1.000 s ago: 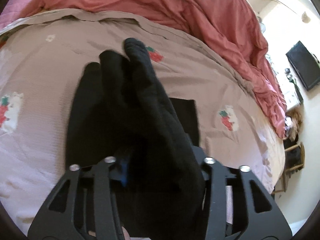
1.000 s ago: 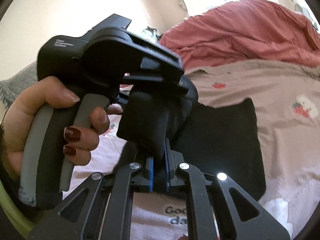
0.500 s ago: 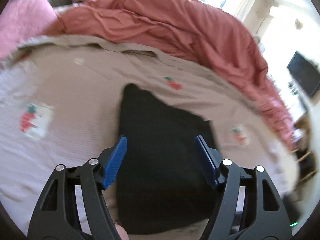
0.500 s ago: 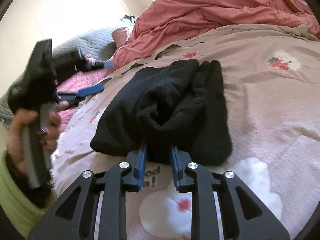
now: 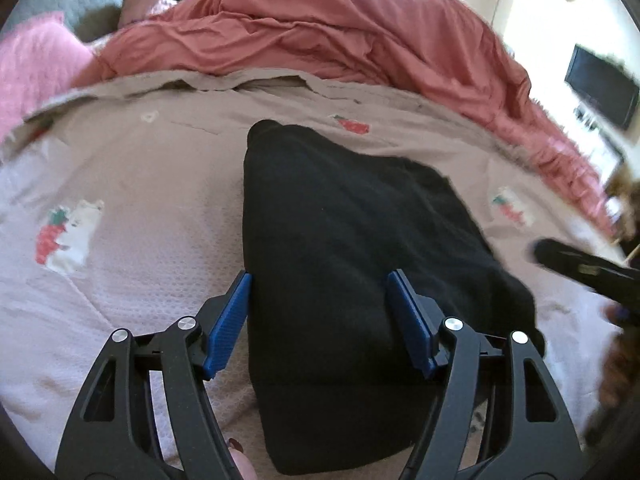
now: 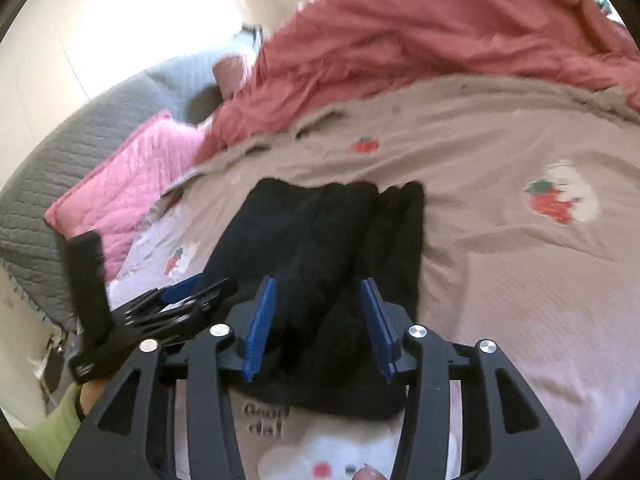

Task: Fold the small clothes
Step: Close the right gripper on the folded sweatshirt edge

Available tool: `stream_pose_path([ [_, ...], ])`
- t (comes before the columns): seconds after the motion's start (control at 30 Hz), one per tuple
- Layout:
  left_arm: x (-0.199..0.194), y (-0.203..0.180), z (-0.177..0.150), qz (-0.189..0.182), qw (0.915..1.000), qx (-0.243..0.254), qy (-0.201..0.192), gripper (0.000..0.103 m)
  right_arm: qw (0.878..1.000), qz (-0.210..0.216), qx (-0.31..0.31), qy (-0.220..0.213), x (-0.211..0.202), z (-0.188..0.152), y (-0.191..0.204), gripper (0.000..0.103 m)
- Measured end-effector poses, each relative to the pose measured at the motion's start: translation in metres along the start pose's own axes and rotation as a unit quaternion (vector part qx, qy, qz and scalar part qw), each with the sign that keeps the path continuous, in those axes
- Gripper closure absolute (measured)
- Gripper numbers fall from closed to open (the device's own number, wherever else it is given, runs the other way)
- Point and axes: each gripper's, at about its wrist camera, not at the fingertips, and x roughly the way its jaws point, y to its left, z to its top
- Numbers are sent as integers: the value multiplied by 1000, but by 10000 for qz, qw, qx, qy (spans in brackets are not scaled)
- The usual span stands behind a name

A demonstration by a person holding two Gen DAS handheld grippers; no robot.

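Observation:
A black garment [image 5: 352,240] lies folded in a thick pad on the beige strawberry-print bedspread [image 5: 152,184]. My left gripper [image 5: 320,320] hovers over its near end. Its jaws are opening, the blue pads [image 5: 236,320] straddle the cloth without pressing it. In the right wrist view the same garment [image 6: 328,240] shows lengthwise folds. My right gripper [image 6: 318,328] is over its near edge with jaws opening, cloth lying between them but free of the pads [image 6: 378,328]. The left gripper [image 6: 172,300] shows at the garment's left side, held by a hand in a green sleeve.
A rumpled red duvet [image 5: 320,32] is heaped across the far side of the bed. A pink pillow [image 6: 132,176] and a grey quilted headboard [image 6: 52,168] lie to the left. A dark screen [image 5: 602,86] hangs on the wall at right. The bed's edge drops off to the right.
A second ago both grippers held the garment bunched in the air. The left one let go first, then the right laid it down and parted its jaws. The garment now rests folded on the bed.

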Motion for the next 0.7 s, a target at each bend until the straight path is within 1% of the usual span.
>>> stream_pose_path([
  [0.07, -5, 7, -1, -188, 9998, -55, -93, 38, 9997, -204, 62, 134, 16, 11, -3, 53],
  [0.1, -7, 10, -3, -244, 9996, -50, -141, 38, 9995, -185, 73, 247, 24, 16, -5, 50],
  [0.2, -11, 12, -4, -446, 9987, -106, -200, 38, 9979, -386, 226, 462, 47, 26, -14, 47],
  [0.3, -13, 9, -4, -515, 9983, -76, -248, 38, 9962, -481, 437, 579, 60, 30, -22, 46],
  [0.33, -14, 8, -4, -528, 9982, -64, -270, 37, 9958, -434, 495, 635, 65, 30, -24, 46],
  [0.4, -17, 5, -5, -554, 9979, -24, -322, 32, 9955, -440, 544, 639, 68, 30, -25, 47],
  [0.5, -19, -1, -7, -488, 9982, 94, -349, 30, 9966, -356, 445, 594, 67, 31, -18, 73],
  [0.57, -18, -2, -7, -484, 9982, 118, -331, 30, 9973, -383, 244, 569, 65, 32, -9, 74],
  [0.6, -18, -2, -7, -489, 9982, 120, -324, 30, 9975, -381, 166, 579, 66, 32, -6, 72],
  [0.7, -17, 0, -7, -528, 9982, 56, -278, 29, 9971, -401, 183, 614, 71, 33, -8, 72],
])
